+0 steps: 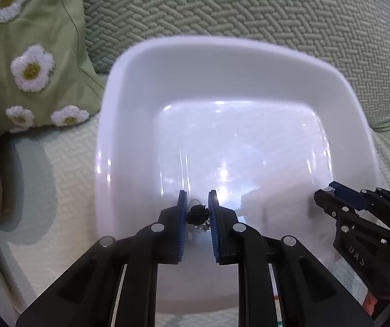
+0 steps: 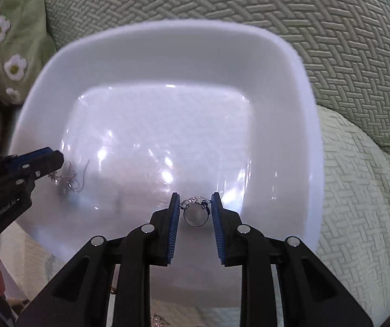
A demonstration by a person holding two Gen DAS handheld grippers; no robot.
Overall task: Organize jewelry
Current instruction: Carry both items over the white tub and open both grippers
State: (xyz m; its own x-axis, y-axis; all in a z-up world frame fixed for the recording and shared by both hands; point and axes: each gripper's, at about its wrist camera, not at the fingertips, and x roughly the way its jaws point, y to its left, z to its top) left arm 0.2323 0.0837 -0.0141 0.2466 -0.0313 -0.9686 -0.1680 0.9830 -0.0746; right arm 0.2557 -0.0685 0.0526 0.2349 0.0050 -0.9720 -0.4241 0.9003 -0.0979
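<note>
A white square dish [image 1: 129, 87] [image 2: 298, 87] lies on a green woven cover. My left gripper [image 1: 197, 200] hangs over the dish's near left part, shut on a dark bead earring [image 1: 197, 214] with thin silver wire. In the right wrist view the same gripper [image 2: 56, 160] holds the dangling silver earring [image 2: 66, 178]. My right gripper [image 2: 195, 200] is over the dish's near right part, shut on a silver ring [image 2: 195, 212] with sparkling stones. It shows in the left wrist view [image 1: 328, 192] with a glint at its tips.
A green pillow with white daisies [image 1: 31, 68] [image 2: 6, 51] leans at the left. The green textured cover [image 1: 249, 8] rises behind the dish and bulges at the right [image 2: 358, 190]. More jewelry [image 2: 158, 320] lies near the bottom edge.
</note>
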